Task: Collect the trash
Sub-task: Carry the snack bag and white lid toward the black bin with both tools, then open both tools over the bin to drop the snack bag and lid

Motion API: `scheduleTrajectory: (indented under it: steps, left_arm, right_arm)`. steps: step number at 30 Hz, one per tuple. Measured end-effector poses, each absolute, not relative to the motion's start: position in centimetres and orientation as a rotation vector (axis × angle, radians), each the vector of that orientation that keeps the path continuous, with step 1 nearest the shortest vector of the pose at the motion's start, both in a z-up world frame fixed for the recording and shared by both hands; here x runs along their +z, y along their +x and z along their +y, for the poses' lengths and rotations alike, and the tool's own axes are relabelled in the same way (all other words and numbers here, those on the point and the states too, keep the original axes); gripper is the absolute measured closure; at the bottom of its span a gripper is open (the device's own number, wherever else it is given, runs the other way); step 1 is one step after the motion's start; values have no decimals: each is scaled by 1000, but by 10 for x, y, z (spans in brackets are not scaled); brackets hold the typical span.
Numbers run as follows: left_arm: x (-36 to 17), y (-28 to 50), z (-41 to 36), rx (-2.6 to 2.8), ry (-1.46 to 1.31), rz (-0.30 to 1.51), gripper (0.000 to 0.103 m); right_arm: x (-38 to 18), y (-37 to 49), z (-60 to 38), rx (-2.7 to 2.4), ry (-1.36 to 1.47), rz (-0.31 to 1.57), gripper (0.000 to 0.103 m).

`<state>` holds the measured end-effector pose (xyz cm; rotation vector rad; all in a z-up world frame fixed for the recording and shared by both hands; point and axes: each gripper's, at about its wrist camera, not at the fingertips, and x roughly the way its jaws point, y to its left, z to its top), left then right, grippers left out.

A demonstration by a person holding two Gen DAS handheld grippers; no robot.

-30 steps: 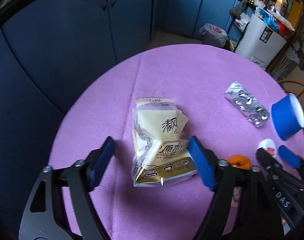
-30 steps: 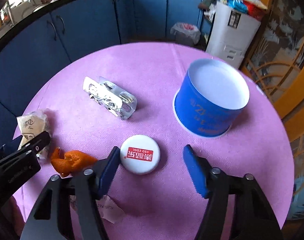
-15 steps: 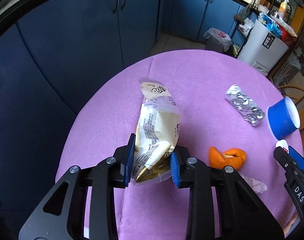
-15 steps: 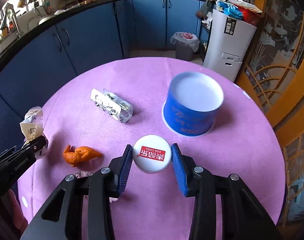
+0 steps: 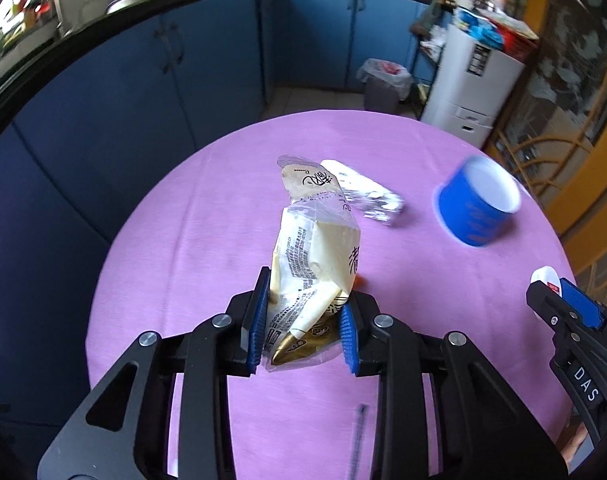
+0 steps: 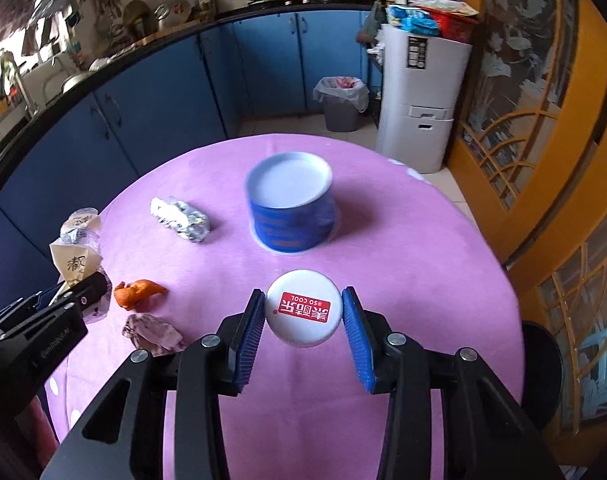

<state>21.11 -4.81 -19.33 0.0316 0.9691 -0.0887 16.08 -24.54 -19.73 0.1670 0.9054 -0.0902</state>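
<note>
The left gripper [image 5: 303, 322] has its blue pads squeezed on the bottom of a crinkly snack wrapper [image 5: 317, 252]. The wrapper sticks up toward 12 o'clock & looks lifted off the pink table [image 5: 183, 264]. The right gripper [image 6: 302, 326] is pinched tight on a small white lid [image 6: 303, 309] w/ a red label; a pad touches each side of it.

In the right wrist view, the blue tub [image 6: 290, 204] sits on the table at 12 o'clock from the lid, open & white inside. The shiny foil pack [image 6: 180, 220] lies at 10 o'clock from the lid, a bit apart from the tub. The orange peel [image 6: 137, 292] is at 9 o'clock from the lid, w/ a crumpled clear scrap [image 6: 153, 332] just below it, toward 6. A gray bin [image 6: 341, 104] w/ a bag stands on the floor past the table, at 12 o'clock.
</note>
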Motion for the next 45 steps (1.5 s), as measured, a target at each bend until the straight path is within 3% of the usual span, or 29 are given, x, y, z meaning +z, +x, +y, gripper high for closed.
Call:
scheduleTrajectory:
  steps: [17,35,45]
  left_arm:
    - [-180,180,-197,-259,230,922,71]
    - [-197,118,-395,-544,490,878,71]
    - [-214,104,-458,-576,578,881,66]
  right_arm:
    - [-194,100,-371,-255,333,829,64]
    - [-242,21,-521,-520,567,833,64]
    - [-269,8,-558,-545,639,851,64]
